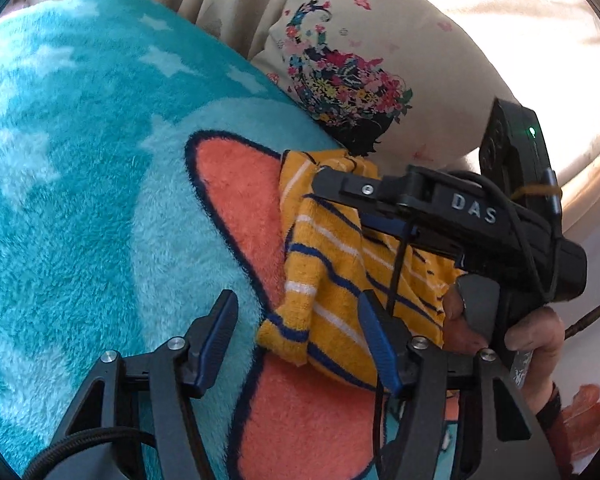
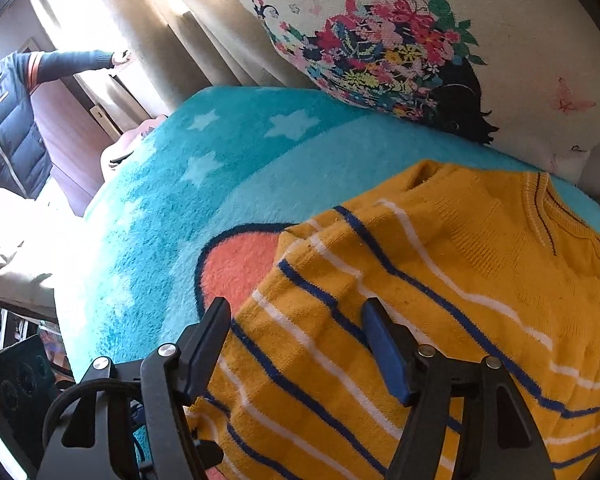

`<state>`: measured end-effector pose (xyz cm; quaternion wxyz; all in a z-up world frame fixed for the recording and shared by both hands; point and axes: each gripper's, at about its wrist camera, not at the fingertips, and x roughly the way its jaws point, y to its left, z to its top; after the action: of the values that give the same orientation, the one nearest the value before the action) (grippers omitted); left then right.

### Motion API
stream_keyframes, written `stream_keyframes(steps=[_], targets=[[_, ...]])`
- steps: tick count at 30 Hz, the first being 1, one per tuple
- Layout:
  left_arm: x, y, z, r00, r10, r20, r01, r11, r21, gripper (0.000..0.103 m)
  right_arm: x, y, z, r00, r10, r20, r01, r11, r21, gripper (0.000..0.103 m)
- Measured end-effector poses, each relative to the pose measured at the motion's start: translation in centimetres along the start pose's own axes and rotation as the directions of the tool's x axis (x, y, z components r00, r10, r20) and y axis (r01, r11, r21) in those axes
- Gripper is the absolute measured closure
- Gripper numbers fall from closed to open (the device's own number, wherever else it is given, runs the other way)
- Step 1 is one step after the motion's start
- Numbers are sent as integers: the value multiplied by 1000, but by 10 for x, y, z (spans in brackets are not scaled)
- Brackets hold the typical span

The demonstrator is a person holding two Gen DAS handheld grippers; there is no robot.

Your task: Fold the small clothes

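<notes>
A small yellow sweater with blue and white stripes (image 2: 440, 300) lies on a fluffy turquoise blanket (image 2: 172, 200) with an orange patch. In the left wrist view the sweater (image 1: 332, 276) is folded over in a bunch. My left gripper (image 1: 300, 320) is open just above its lower edge, holding nothing. My right gripper (image 2: 296, 328) is open low over the sweater's striped body. In the left wrist view the right gripper's body (image 1: 460, 216) lies across the sweater, and its fingers are hidden there.
A cream pillow with a flower print (image 2: 400, 52) lies at the blanket's far edge, also in the left wrist view (image 1: 352, 76). Beige curtains (image 2: 172, 32) hang behind. A person in a dark vest (image 2: 8, 112) stands at the far left.
</notes>
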<state>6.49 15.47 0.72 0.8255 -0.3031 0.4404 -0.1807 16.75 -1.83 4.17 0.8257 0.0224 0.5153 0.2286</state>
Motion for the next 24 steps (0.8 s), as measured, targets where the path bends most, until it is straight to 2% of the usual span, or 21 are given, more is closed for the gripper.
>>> stream_keyframes(steps=[3,6,7,12,16,17,18,19,20,21,24], targets=[[0,0,-1,1000,-26,6,26,1000,-7,47,3,4,4,999,-30,-16,30,999,-11,30],[6,-1,-5,998,-60,-10,60,998,-18,63,14,15,10,994,-100,-47,97,993,-65,29],[8,-1,-7,998,-63,-10,62,998,-26,65,18,18,11,990,-125,-58,120,989,-84,28],[10,4,-10,996,-89,-7,88,994,-69,79,41,39,19,955,-266,-134,236,951,-202,18],[9,4,-14,997,-79,-8,78,994,-72,80,56,52,18,914,-375,-152,324,903,-281,19],[9,4,-14,997,-78,-9,77,994,-72,80,56,53,17,909,-391,-144,340,896,-286,26],[8,3,-14,997,-76,-8,76,995,-72,80,56,54,15,898,-422,-124,374,880,-292,37],[6,2,-15,997,-79,-5,78,994,-72,80,55,55,13,888,-449,-101,403,865,-299,42],[5,0,-15,997,-83,-1,83,994,-72,80,52,55,11,884,-460,-83,418,858,-300,55],[3,-2,-15,996,-88,3,88,994,-69,80,47,53,9,886,-459,-68,422,858,-294,66],[-5,-13,-16,996,-88,13,89,995,-45,80,28,46,5,910,-412,-42,389,886,-253,84]])
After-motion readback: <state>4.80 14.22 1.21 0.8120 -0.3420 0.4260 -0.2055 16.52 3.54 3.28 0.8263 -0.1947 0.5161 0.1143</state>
